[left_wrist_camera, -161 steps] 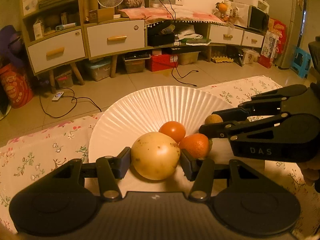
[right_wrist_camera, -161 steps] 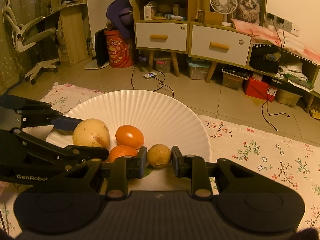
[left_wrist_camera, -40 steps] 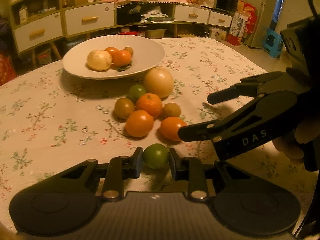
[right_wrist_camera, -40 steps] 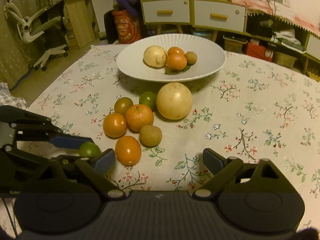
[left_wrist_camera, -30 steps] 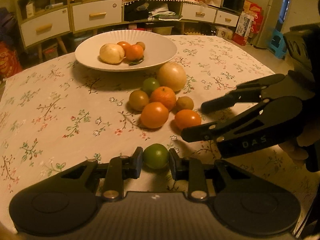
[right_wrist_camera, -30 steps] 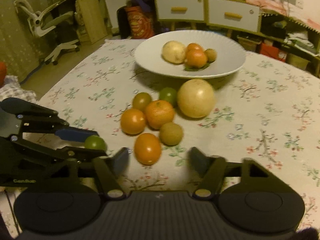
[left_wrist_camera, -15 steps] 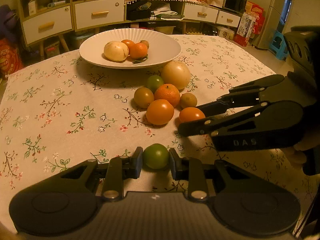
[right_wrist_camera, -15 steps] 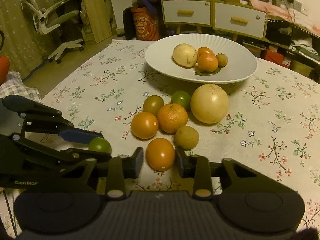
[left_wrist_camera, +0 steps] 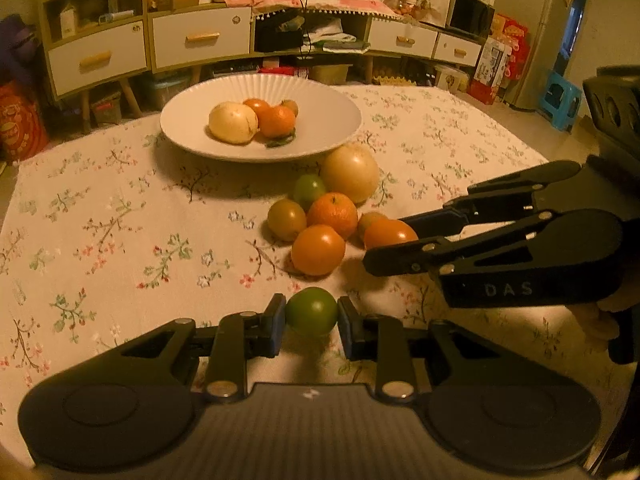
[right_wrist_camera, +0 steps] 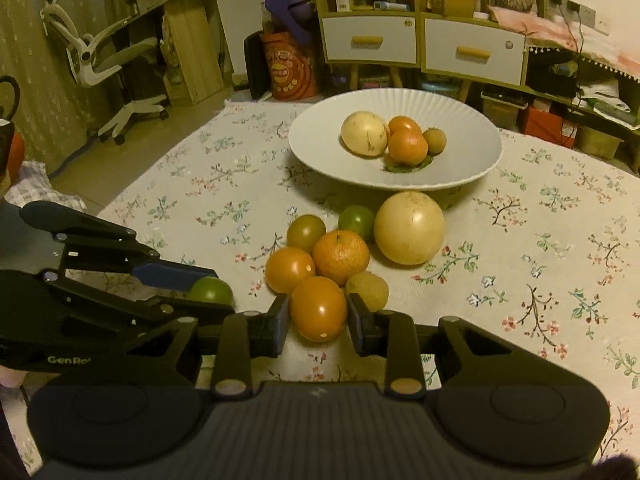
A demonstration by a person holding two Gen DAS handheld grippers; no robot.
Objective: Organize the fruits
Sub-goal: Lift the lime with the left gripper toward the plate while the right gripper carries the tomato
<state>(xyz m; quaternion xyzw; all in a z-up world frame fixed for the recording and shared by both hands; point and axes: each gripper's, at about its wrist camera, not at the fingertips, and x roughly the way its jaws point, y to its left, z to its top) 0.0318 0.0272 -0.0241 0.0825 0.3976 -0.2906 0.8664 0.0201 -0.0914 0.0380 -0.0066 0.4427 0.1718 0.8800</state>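
My left gripper (left_wrist_camera: pixel 311 325) is shut on a small green fruit (left_wrist_camera: pixel 311 311), held low over the floral tablecloth; it also shows in the right wrist view (right_wrist_camera: pixel 211 289). My right gripper (right_wrist_camera: pixel 318 319) is shut on an orange tomato (right_wrist_camera: pixel 318 307), also seen in the left wrist view (left_wrist_camera: pixel 389 232). A cluster of loose fruit lies just beyond: a mandarin (right_wrist_camera: pixel 340 256), another orange tomato (right_wrist_camera: pixel 289 269), two greenish fruits (right_wrist_camera: pixel 306 232), a small brown fruit (right_wrist_camera: pixel 368 289) and a large pale round fruit (right_wrist_camera: pixel 409 227). The white fluted plate (right_wrist_camera: pixel 320 144) behind holds several fruits.
The table edge runs along the left (right_wrist_camera: pixel 132 184) and the far right (left_wrist_camera: pixel 520 148). Beyond the table stand drawer cabinets (left_wrist_camera: pixel 200 40), an office chair (right_wrist_camera: pixel 116 64) and floor clutter.
Both grippers came back from the plate to the near side of the table. The left closed on the green fruit; the right, open a second ago, has closed on the orange tomato.
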